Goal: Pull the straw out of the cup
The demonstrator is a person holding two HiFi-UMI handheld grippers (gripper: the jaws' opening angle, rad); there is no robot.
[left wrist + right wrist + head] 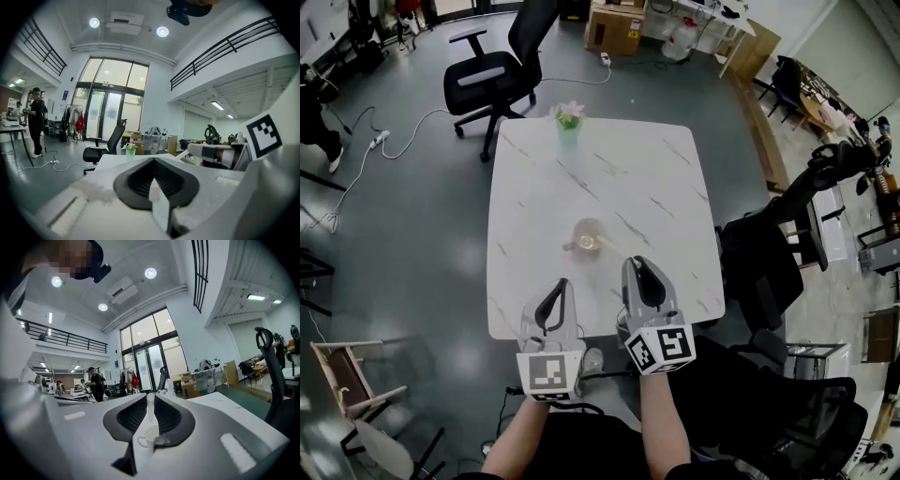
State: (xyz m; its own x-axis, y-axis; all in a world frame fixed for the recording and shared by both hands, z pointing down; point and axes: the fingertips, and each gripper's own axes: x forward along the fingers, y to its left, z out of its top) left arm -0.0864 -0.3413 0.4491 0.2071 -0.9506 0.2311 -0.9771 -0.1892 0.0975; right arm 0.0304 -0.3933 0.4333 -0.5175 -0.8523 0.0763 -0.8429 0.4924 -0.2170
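Observation:
A pale cup with a handle (587,239) stands on the white marble table (656,178), near the table's middle. My right gripper (639,264) hovers over the near edge, to the right of the cup and closer to me. In the right gripper view its jaws (150,397) are shut on a white straw (150,409) that stands upright between the pads, with the cup (149,436) showing below through the gap. My left gripper (561,284) hangs beside it on the left. Its fingertips meet in the left gripper view (153,160), with nothing between them.
A green cup with a flower (569,127) stands at the table's far edge. A black office chair (492,75) is beyond the table and another black chair (769,253) is at its right side. A person (36,119) stands far off.

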